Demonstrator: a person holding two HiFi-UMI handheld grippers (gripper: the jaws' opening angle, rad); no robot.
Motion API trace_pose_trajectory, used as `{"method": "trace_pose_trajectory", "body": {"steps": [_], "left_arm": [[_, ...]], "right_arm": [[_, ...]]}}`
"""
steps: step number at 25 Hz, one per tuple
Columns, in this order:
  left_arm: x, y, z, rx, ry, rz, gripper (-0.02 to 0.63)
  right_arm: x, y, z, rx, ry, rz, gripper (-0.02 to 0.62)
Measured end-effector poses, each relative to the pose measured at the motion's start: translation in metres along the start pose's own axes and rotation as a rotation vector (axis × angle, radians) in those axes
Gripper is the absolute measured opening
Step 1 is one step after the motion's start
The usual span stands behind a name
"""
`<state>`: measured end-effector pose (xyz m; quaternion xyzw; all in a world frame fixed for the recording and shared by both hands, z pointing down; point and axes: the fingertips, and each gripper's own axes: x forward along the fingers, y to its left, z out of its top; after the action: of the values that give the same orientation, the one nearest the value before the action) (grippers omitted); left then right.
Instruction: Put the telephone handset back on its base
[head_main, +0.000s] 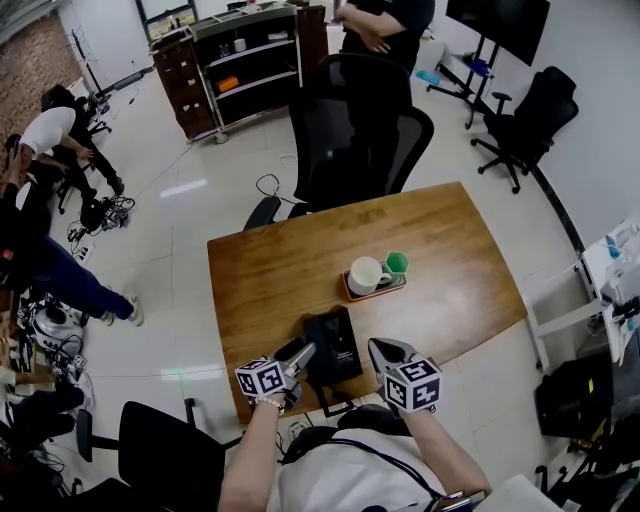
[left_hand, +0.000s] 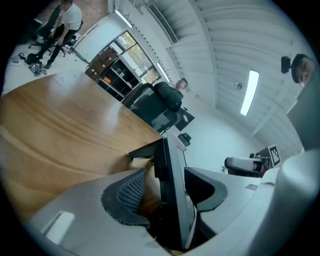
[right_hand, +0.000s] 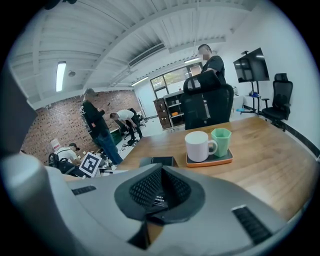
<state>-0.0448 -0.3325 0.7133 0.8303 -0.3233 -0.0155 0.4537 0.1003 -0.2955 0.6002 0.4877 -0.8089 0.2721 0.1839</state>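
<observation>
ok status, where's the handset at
left gripper open, jaws straddling handset. right gripper shut, empty, by the telephone base. cup tray sits well apart.

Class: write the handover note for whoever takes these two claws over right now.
Left claw: jaws either side of a thin black piece, apparently the handset; firm grip uncertain.
Right claw: shut, empty, beside the base at the near edge of the table.
Done: handset is at the base's left side.
Left: confirm it is seated, then release.
</observation>
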Motion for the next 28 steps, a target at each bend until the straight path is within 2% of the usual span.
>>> {"method": "trace_pose_trajectory", "body": {"steps": [5,7,11,15,19,28], "left_arm": [[-0.024,-0.015,0.033,0.003,-0.132,0.015,0.249],[-0.039,-0.024,0.044,0.022,-0.179,0.041,0.203],[-0.078,-0.033,0.058,0.063,-0.216,0.171,0.012],[-0.115,-0.044,0.061,0.095,-0.194,0.263,0.012],[-0.15,-0.047,0.057,0.137,-0.167,0.401,0.012],[-0.181,-0.066,0.044,0.17,-0.178,0.448,0.012]], "right_arm": [[-0.001,0.001,0.003,0.005,-0.011,0.0,0.003],[-0.002,0.002,0.007,0.007,-0.019,-0.001,0.003],[-0.004,0.009,0.013,0.01,-0.032,0.0,0.003],[-0.005,0.022,0.016,0.015,-0.044,0.005,0.003],[-0.011,0.035,0.014,0.014,-0.048,0.002,0.003],[-0.024,0.068,0.003,0.005,-0.058,-0.002,0.003]]}}
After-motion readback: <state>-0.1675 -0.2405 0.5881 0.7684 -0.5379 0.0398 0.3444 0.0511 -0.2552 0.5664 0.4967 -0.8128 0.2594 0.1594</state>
